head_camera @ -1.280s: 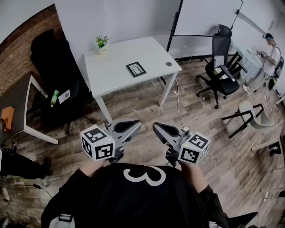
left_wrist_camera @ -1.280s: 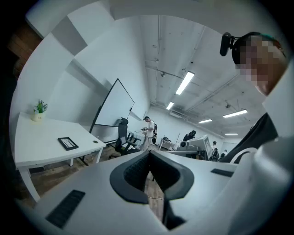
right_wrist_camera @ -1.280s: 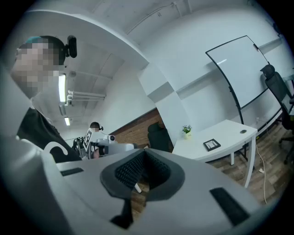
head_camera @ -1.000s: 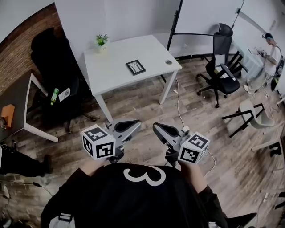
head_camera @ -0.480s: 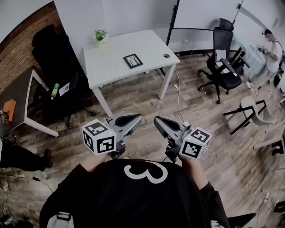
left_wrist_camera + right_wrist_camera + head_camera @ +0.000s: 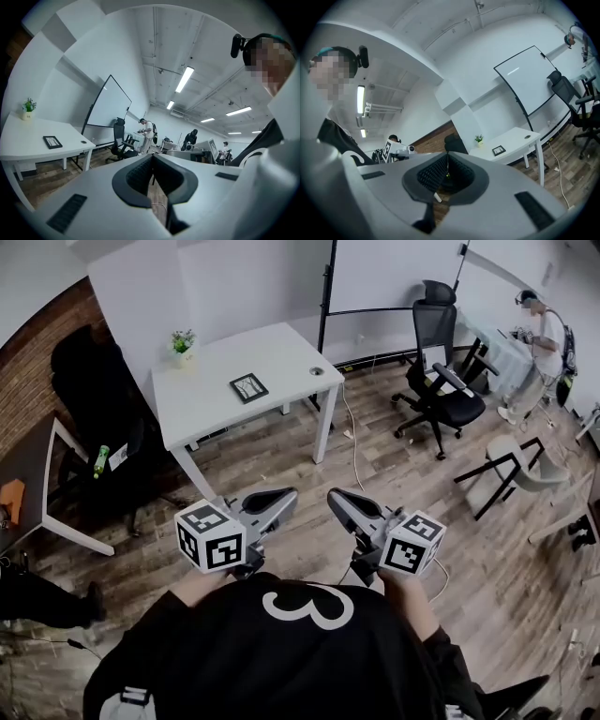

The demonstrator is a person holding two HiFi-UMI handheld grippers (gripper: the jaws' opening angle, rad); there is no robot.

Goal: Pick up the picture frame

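My left claw (image 6: pixel 279 499) and right claw (image 6: pixel 338 502), both shut tight on nothing, hang side by side on the near side of the white table (image 6: pixel 202 401). The picture frame (image 6: pixel 248 387) lies flat near the table's middle, well apart from both claws. A potted plant (image 6: pixel 183 341) stands at the table's far corner.

On table (image 6: pixel 202 401), picture frame (image 6: pixel 248 387) centre, potted plant (image 6: pixel 182 341) at far-left corner
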